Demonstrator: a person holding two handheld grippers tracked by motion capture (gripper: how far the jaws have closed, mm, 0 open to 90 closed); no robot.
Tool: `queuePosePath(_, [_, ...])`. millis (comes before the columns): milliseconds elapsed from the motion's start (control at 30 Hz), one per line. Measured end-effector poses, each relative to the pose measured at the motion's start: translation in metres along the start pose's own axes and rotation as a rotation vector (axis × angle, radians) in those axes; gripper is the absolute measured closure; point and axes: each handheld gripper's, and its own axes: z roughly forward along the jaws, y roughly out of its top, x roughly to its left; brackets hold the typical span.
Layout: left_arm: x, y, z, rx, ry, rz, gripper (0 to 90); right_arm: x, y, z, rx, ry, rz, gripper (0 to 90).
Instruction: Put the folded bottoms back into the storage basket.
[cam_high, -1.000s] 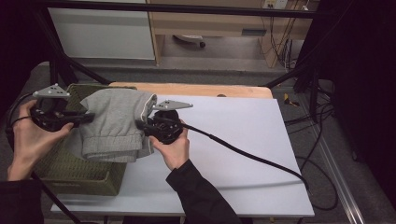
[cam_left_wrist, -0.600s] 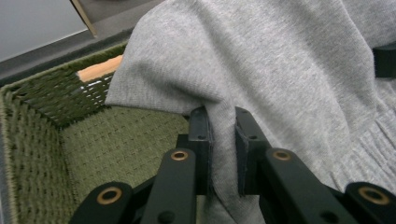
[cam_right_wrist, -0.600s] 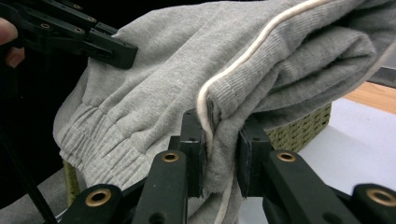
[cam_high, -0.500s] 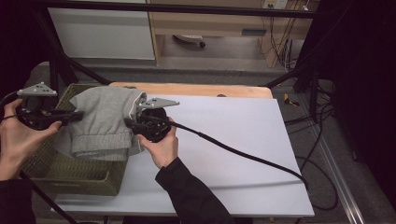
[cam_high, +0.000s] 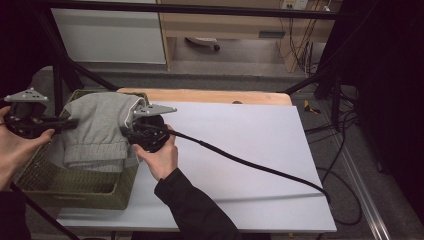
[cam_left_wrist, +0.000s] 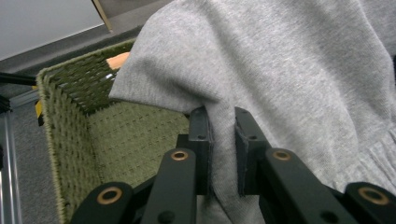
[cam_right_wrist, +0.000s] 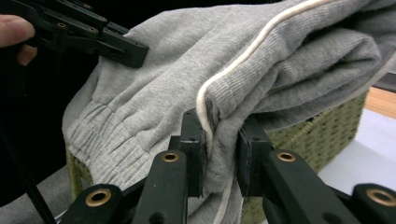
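High view: grey sweatpants over the green basket
Both grippers, left and right, have jaws clamped on fabric; sweatpants hide the basket's inside.

Inventory, by count:
- Grey folded garment: one.
- Green woven basket: one.
- Handheld grippers: two, the left gripper and the right gripper.
- Black gripper cable crossing the tabletop: one.
- White table: one.
- Person's hands: two.

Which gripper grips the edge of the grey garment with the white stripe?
The right gripper; its jaws pinch the grey garment at the stripe, the left gripper holds plain cloth.
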Motion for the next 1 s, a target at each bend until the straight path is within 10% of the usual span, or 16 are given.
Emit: queuePosePath(1000, [0.044, -0.026, -0.007, 0.009, 0.050, -0.064, 79.7, 0.027, -0.003, 0.051, 0.014, 0.027, -0.007, 75.9])
